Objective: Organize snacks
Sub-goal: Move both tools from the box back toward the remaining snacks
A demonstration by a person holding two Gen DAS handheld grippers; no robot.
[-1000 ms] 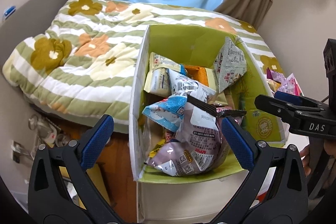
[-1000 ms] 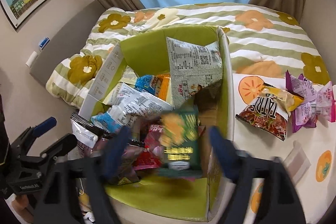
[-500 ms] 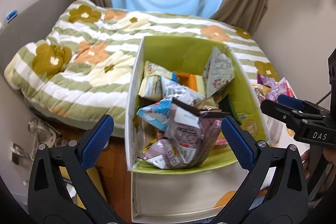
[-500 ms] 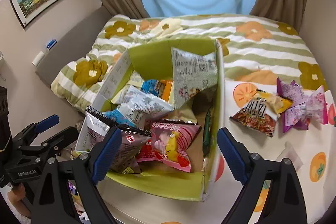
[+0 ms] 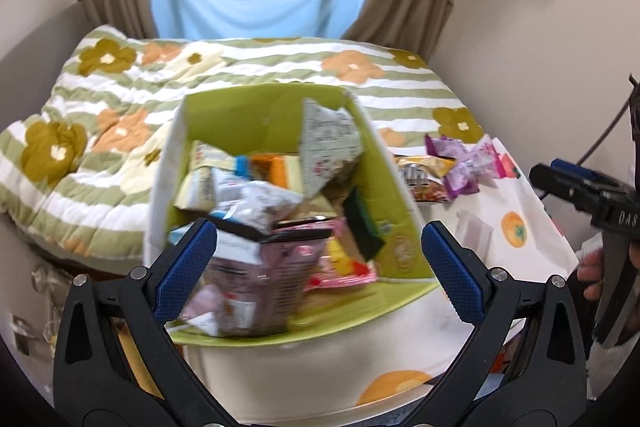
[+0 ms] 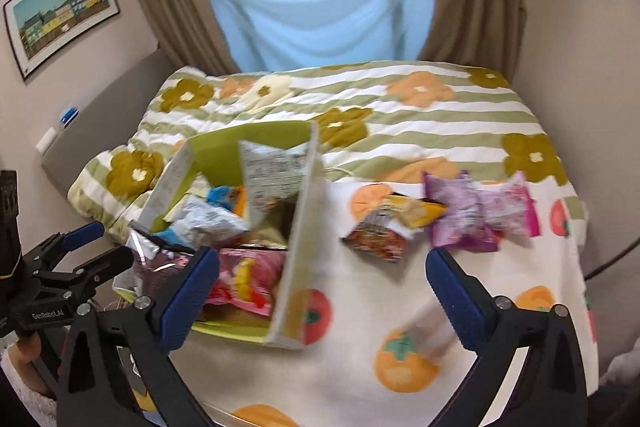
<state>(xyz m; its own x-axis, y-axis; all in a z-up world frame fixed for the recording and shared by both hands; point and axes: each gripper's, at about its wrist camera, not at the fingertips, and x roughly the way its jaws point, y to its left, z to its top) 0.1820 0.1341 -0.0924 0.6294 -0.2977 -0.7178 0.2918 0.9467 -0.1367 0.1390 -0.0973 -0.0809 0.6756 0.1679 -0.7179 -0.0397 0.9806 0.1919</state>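
Note:
A green-lined cardboard box [image 5: 400,211] [image 6: 298,267] stands on the table, full of snack packets. My left gripper [image 5: 318,259] is open and empty, held back from the box's near end. My right gripper [image 6: 322,291] is open and empty, above the table beside the box's right wall. Loose snacks lie on the tablecloth right of the box: a red-brown packet [image 6: 378,237], a yellow one [image 6: 416,213], a purple one [image 6: 456,215] [image 5: 456,167] and a pink one [image 6: 512,205]. The right gripper also shows in the left wrist view [image 5: 576,189], and the left gripper in the right wrist view [image 6: 88,251].
The table has a white cloth [image 6: 440,327] printed with orange fruit. Behind it is a bed with a striped flower quilt [image 6: 400,107], then curtains and a window. A small clear wrapper [image 5: 474,227] lies on the cloth. Walls close in left and right.
Both grippers have pulled back and up from the box. The green packet seen between the right gripper's open fingers a second ago now stands inside the box. The right gripper has swung right.

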